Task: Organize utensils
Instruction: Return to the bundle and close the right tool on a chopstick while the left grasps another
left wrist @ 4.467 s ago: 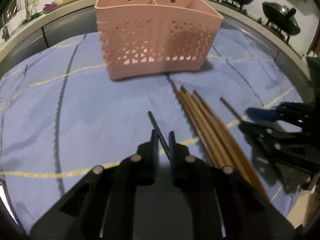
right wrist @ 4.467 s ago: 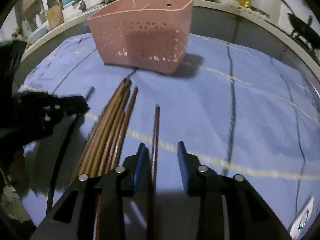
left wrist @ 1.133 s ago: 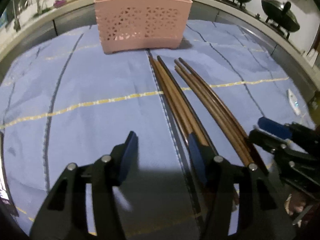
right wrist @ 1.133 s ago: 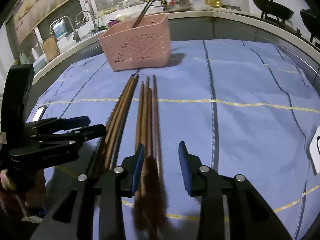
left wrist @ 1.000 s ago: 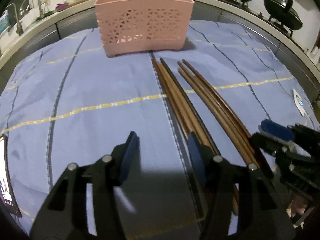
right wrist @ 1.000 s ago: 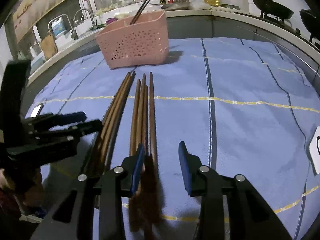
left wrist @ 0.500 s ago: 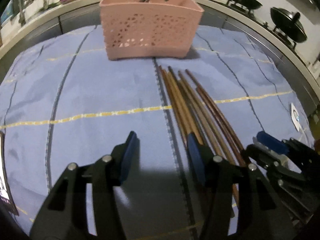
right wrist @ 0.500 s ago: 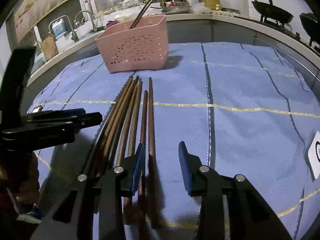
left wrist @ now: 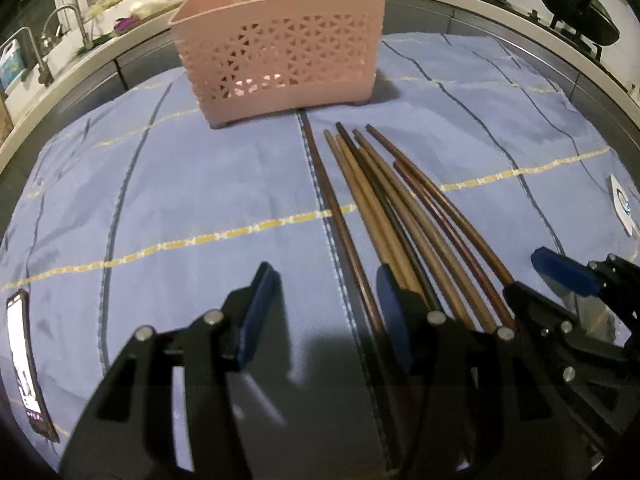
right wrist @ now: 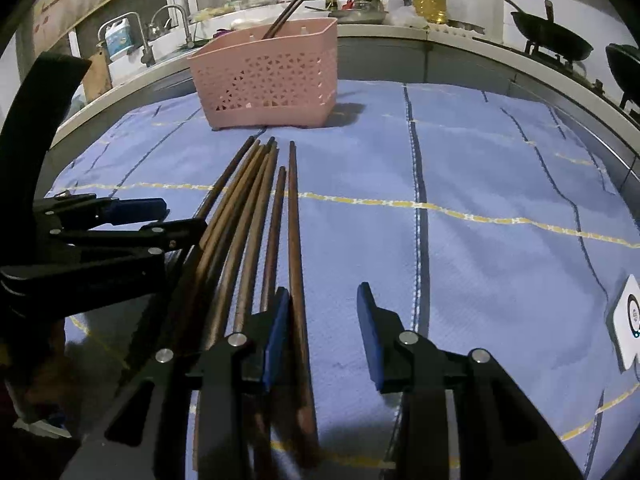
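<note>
Several wooden chopsticks (left wrist: 384, 208) lie side by side on the blue cloth, tips toward the pink perforated basket (left wrist: 280, 46); they also show in the right wrist view (right wrist: 256, 216). The basket (right wrist: 268, 76) holds two dark chopsticks (right wrist: 290, 10) that lean out of its top. My left gripper (left wrist: 326, 300) is open low over the cloth, with the leftmost chopstick (left wrist: 340, 220) lying between its jaws. My right gripper (right wrist: 322, 320) is open, with the rightmost chopstick (right wrist: 296, 248) just inside its left finger. Each gripper shows at the edge of the other's view.
A phone (left wrist: 24, 364) lies at the cloth's left edge. A white tag (right wrist: 630, 320) lies on the cloth at the right. Woks (right wrist: 554, 44) stand on a stove at the back right. A sink with taps (right wrist: 160, 28) and bottles line the back counter.
Since 4.5 s ago both grippers opened and two dark chopsticks now stand in the basket. In the last second both grippers drew nearer the lying chopsticks, and the left one edged toward the basket.
</note>
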The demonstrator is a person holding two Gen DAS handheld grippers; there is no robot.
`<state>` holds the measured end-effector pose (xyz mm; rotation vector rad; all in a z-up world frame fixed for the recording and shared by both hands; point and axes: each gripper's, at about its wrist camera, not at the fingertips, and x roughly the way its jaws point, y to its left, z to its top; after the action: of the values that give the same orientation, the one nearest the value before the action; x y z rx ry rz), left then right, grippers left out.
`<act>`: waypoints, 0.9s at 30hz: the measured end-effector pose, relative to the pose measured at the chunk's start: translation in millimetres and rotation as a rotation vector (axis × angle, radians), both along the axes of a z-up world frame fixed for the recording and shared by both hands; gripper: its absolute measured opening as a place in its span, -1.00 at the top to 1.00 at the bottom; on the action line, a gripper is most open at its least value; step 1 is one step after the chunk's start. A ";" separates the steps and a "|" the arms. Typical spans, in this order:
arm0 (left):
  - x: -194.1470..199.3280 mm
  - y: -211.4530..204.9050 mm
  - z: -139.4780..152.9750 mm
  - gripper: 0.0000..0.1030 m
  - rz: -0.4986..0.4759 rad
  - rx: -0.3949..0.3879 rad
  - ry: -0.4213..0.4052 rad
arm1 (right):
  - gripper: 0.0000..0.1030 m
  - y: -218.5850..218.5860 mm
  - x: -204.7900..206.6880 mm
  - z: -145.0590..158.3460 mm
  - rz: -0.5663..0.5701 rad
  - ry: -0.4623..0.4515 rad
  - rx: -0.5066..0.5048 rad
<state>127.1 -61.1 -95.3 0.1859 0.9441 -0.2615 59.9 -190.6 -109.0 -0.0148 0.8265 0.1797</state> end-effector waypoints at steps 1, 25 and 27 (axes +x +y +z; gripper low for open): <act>-0.8 -1.1 0.5 0.20 -0.012 -0.002 -0.008 | 0.39 1.8 0.0 -0.4 0.001 -0.003 -0.010; 34.7 27.4 5.9 0.26 -0.131 0.008 0.020 | 0.84 -10.1 61.5 10.4 0.092 0.121 -0.020; 44.1 22.1 5.7 0.36 -0.144 -0.001 0.012 | 0.84 -6.4 81.3 12.2 0.097 0.122 -0.005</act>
<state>171.2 -39.0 -89.5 0.2527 0.9436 -0.3964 141.2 -197.0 -96.8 -0.0489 0.9483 0.2719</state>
